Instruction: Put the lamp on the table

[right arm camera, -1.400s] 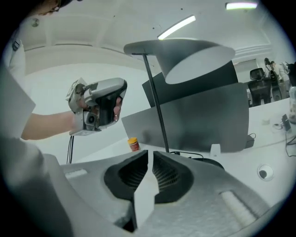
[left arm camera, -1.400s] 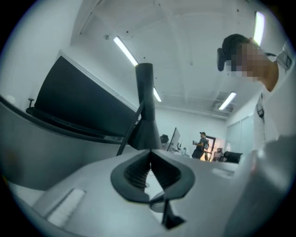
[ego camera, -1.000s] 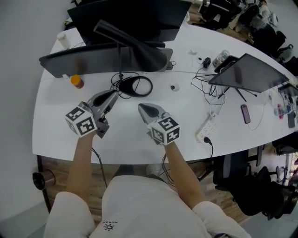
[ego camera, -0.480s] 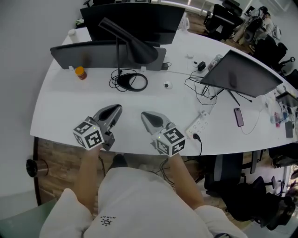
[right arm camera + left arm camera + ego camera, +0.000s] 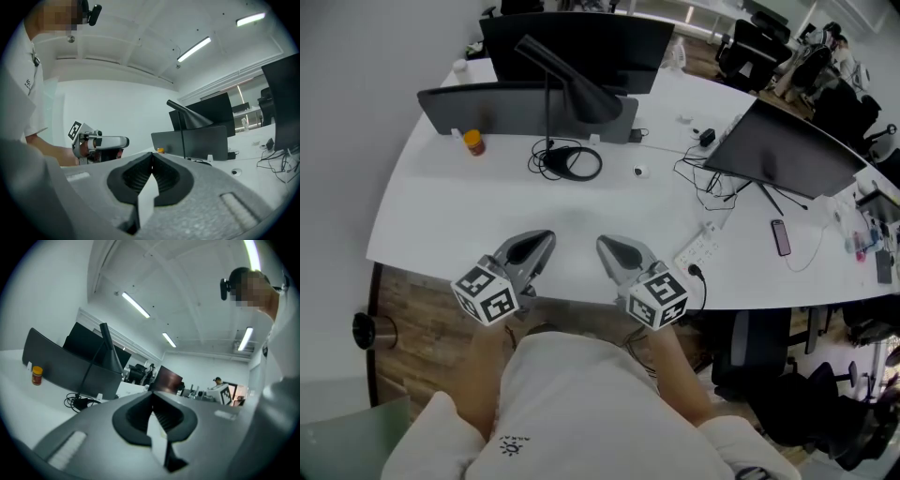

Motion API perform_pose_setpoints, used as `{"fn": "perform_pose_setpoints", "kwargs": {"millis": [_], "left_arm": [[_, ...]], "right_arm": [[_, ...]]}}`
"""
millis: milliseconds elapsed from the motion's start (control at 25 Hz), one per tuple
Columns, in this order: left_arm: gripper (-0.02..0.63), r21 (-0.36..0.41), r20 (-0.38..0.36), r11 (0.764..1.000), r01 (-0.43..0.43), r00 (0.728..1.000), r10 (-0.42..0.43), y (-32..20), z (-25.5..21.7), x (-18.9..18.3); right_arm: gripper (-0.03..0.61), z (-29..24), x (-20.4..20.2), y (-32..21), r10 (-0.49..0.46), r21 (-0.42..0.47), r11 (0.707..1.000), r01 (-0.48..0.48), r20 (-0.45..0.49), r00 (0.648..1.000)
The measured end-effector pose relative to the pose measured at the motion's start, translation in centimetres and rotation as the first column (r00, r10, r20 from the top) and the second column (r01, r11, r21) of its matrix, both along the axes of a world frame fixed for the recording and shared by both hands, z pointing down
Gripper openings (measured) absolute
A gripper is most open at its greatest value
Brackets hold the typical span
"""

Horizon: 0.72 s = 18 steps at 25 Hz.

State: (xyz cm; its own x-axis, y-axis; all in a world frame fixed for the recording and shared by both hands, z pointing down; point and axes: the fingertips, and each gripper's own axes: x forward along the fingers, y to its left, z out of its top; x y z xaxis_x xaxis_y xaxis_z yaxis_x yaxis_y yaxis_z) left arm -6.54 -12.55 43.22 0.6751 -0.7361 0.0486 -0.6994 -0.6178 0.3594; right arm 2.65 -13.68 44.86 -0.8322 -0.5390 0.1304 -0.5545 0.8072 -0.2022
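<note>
The lamp (image 5: 574,86) stands upright on the far part of the white table (image 5: 441,216), a black desk lamp with a thin pole and a cone-shaped shade, set just in front of 2 dark monitors (image 5: 581,37). Its base sits in a loop of black cable (image 5: 574,164).

Both forearms reach forward from the person's body, close together. They hold the 2 grippers over the table's near edge, with the marker cubes toward the person and the jaws pointing far, toward the lamp.

The left gripper (image 5: 546,236) sits left of centre. Its jaws are pressed together with nothing between them. The right gripper (image 5: 605,244) sits just beside it, and its jaws are likewise closed and empty.

The lamp is well apart from both pairs of jaws, far across bare tabletop, roughly straight ahead of the gap between the grippers. Nothing touches it.

In the left gripper view the lamp (image 5: 107,345) rises left of the closed tips. In the right gripper view it (image 5: 192,117) stands to their right.

An orange-lidded jar (image 5: 473,142) sits left of the lamp.
</note>
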Motion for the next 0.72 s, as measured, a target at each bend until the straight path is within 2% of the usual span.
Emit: {"fn": "perform_pose_setpoints", "kwargs": {"millis": [320,560,720], "left_arm": [[-0.006,0.014,0.021,0.999,-0.050,0.999,0.050,1.9,-1.1,-0.2],[-0.006,0.014,0.044,0.996,-0.090,0.995,0.090,2.6,-1.7,-1.5],[-0.006,0.030,0.053,0.995,-0.094,0.994,0.093,2.6,-2.1,-2.6]], "right_arm": [[0.002,-1.6,-0.7,2.4,0.028,0.019,0.999,-0.028,-0.004,1.000],[0.002,-2.3,-0.6,2.8,0.066,0.004,0.998,-0.066,-0.012,0.998],[0.000,-3.1,-0.8,3.0,0.087,0.027,0.996,-0.086,-0.017,0.996]]}}
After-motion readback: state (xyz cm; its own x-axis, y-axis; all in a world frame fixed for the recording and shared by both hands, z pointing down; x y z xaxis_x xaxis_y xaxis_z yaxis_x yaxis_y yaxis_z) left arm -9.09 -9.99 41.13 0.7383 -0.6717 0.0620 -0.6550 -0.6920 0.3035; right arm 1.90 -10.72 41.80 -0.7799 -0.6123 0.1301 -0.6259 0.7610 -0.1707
